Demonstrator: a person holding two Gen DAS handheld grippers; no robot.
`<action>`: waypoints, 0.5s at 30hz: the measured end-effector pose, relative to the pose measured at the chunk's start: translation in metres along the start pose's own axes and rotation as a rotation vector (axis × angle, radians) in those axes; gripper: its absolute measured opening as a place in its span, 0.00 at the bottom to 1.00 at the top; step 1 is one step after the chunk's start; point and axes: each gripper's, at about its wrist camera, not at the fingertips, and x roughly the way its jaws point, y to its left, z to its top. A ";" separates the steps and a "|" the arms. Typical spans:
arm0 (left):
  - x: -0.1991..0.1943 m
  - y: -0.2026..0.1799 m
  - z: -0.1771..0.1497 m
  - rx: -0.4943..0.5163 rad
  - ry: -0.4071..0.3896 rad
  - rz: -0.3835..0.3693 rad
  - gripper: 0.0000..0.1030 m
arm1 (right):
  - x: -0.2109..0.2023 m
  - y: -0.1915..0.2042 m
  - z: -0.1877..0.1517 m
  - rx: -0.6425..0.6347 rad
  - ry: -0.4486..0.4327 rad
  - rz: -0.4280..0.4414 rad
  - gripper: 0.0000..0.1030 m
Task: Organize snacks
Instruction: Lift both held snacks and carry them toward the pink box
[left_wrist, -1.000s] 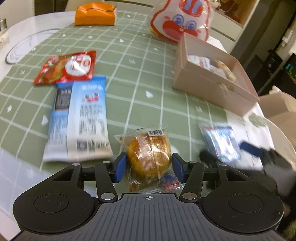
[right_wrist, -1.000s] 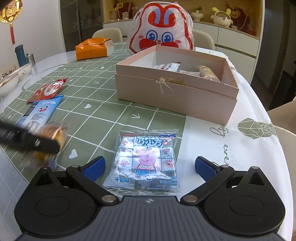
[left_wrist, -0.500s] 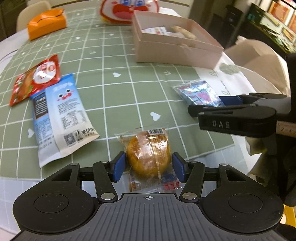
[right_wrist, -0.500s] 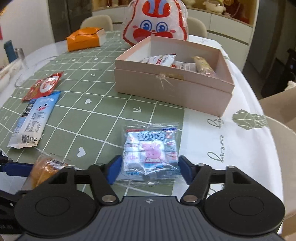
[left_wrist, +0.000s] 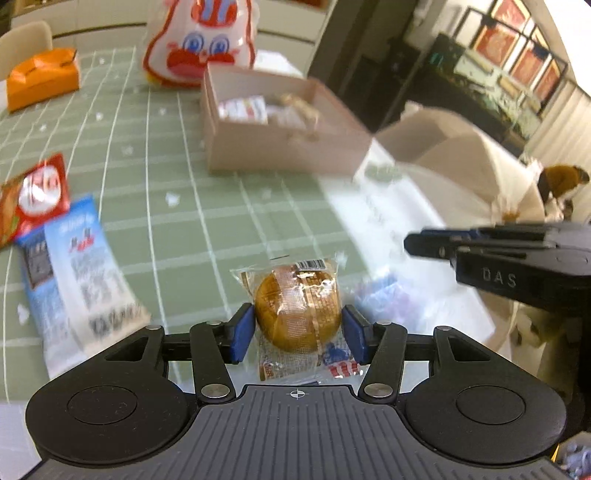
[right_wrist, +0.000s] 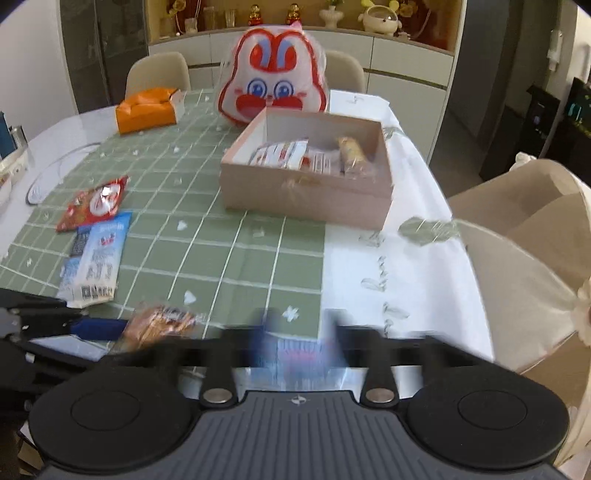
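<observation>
The left gripper (left_wrist: 298, 331) is closed part-way on a wrapped round bun (left_wrist: 297, 312), its blue pads pressed against the bun's sides. The right gripper (right_wrist: 297, 349) has just been closing and is now drawn tight on a blue snack packet (right_wrist: 295, 363), which appears, through heavy blur, to be pinched between its jaws.

Both loads are held by slippery film, so a slide out of the pads could be caused by any quick swing; the packet, gripped thin, might twist or drop short of the pink box (right_wrist: 306, 195) ahead of the right gripper. The bun could be crushed if the left jaws were tightened. A collision is also possible, since the two grippers are close beside each other.

Ahead and to the left of both grippers, a blue-and-white packet (left_wrist: 79, 273) and a red packet (left_wrist: 35, 195) are left on the green checked tablecloth (left_wrist: 177, 206). Beyond the box a rabbit-faced bag (right_wrist: 275, 86) and an orange box (right_wrist: 147, 109) are seen, with dining chairs and display shelves behind.
</observation>
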 end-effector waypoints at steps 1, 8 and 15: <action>0.001 -0.003 0.007 0.004 -0.012 0.014 0.55 | 0.001 -0.006 0.007 0.000 -0.006 0.022 0.12; 0.026 -0.009 0.032 -0.049 0.013 0.142 0.55 | 0.032 -0.023 0.017 -0.119 0.088 0.148 0.15; 0.043 -0.004 0.024 -0.134 0.068 0.208 0.55 | 0.052 -0.043 -0.003 -0.203 0.330 0.366 0.63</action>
